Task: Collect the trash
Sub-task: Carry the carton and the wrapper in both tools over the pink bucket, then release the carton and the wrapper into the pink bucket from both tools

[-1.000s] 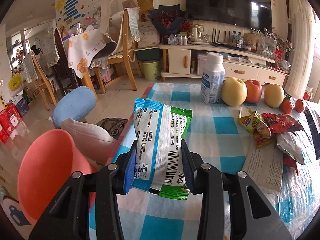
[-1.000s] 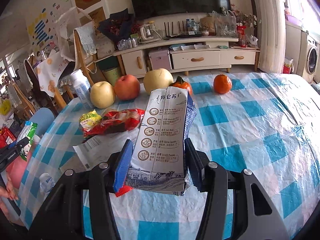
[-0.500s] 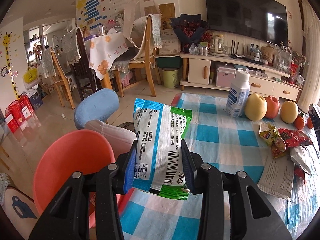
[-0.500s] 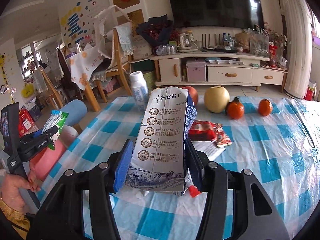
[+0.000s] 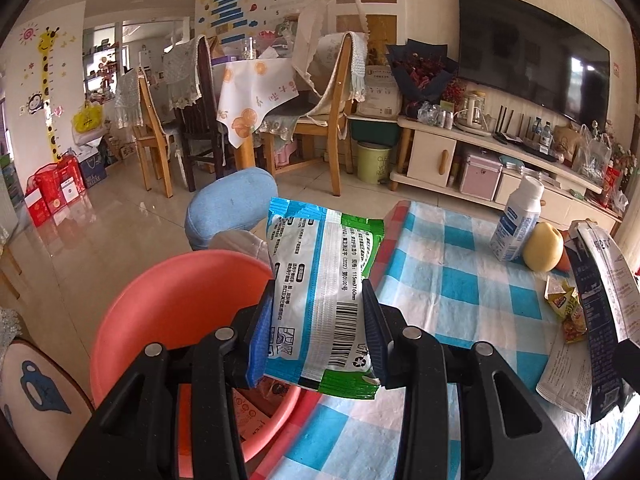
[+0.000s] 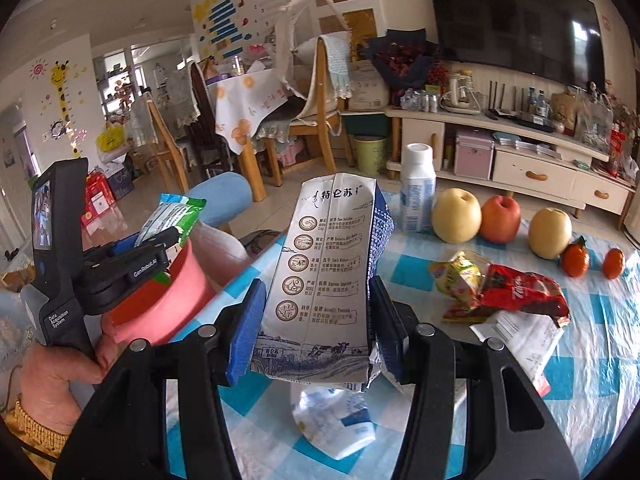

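Checked tablecloth (image 5: pixel 452 276) fills a cluttered living room. Left gripper (image 5: pixel 318 334) pinches a wipes packet (image 5: pixel 320 300) above the pink basin (image 5: pixel 168 304) beside the table; right gripper (image 6: pixel 316 328) clamps a milk carton (image 6: pixel 328 276) over the cloth.

Pink basin (image 5: pixel 168 304): lower interior and near rim hidden behind the left gripper's frame. Milk carton (image 5: pixel 600 312) cut off at the frame's right edge. Paper (image 6: pixel 520 336) partly covered by the red wrapper (image 6: pixel 524 292).
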A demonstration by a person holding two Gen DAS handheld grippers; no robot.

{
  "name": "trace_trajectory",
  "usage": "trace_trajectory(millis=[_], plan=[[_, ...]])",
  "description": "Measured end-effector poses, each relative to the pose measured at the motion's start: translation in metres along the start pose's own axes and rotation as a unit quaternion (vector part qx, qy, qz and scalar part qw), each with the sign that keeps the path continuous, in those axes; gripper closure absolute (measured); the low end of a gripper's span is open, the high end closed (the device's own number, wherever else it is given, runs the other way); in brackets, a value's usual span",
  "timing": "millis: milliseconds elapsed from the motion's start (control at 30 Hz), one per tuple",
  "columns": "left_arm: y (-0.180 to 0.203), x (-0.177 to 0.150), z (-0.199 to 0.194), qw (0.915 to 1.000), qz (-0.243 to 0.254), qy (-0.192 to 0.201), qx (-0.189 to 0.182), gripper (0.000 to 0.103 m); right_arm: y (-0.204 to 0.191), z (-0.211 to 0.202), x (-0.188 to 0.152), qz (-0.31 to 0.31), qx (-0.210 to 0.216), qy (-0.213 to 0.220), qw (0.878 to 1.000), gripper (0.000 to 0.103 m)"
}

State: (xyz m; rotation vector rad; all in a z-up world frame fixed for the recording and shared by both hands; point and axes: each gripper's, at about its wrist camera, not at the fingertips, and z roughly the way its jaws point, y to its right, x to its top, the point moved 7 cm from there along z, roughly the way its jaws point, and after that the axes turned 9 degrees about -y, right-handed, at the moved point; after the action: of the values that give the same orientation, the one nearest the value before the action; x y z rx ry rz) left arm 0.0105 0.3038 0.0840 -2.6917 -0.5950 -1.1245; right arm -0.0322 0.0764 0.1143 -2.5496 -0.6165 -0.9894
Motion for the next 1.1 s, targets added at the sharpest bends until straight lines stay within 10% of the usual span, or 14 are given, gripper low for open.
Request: trace_trajectory(millis=[700,1100], plan=[[-0.127,0.001,0.012,0.9909,-0.106,-0.032,0.076,0.061,-0.161,0.076,0.036,-0.114,0.084,-0.033,0.989,0.049],[-0.162,-0.002,0.017,0.9841,-0.136,-0.039,0.108,0.062,-0.186,0.120,0.036,-0.112,0.115,-0.062,0.985,0.048]])
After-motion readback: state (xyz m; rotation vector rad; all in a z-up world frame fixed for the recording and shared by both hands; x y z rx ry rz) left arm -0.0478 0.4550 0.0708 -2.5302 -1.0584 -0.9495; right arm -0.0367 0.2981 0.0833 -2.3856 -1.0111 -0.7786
